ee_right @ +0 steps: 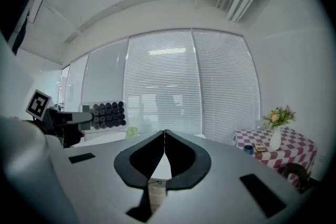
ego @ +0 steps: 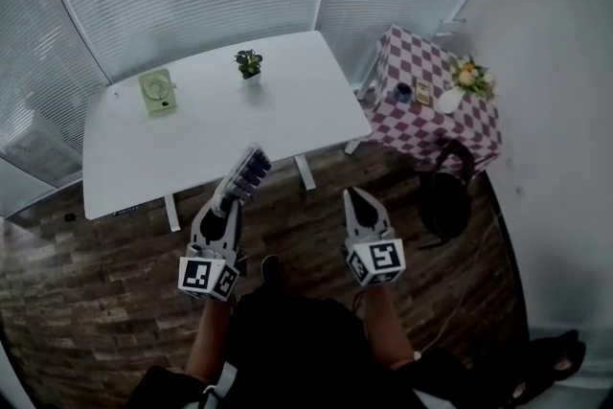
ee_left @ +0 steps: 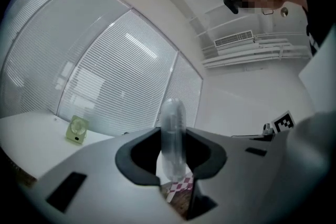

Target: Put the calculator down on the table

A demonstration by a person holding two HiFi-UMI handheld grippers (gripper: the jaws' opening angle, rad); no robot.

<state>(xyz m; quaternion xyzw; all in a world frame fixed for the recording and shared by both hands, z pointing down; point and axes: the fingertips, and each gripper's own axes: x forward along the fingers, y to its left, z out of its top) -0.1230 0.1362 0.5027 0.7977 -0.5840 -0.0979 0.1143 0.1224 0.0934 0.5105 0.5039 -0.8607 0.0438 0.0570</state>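
Head view: shows the left gripper (ego: 233, 198) clamped on the calculator (ego: 249, 170), key face up and tilted. Places both out over the wood floor (ego: 86, 283), short of the white surface (ego: 211, 124). Shows the right gripper (ego: 357, 196) alongside, carrying nothing. Finds a green fan (ego: 157, 92) and a small potted plant (ego: 249, 63) toward the far side of the surface.

Left gripper view: looks along jaws pressed on the calculator (ee_left: 172, 134), seen end-on as a pale upright sliver. Catches the fan (ee_left: 76, 130) far off at left.

Right gripper view: shows jaws together with nothing between them. Catches the calculator's dark keys (ee_right: 107, 114) off to the left, in the other gripper.

Reads as the approach, with the setting-down not yet begun. To do it well:
- Bring the calculator over the near part of the surface, well apart from fan and plant.
- Level the thin body so it cannot slide out of the pinch.
- Lower until the back rests flat, and only then part the jaws.
- Draw straight back without nudging it.
- Keep the right gripper out of the way.
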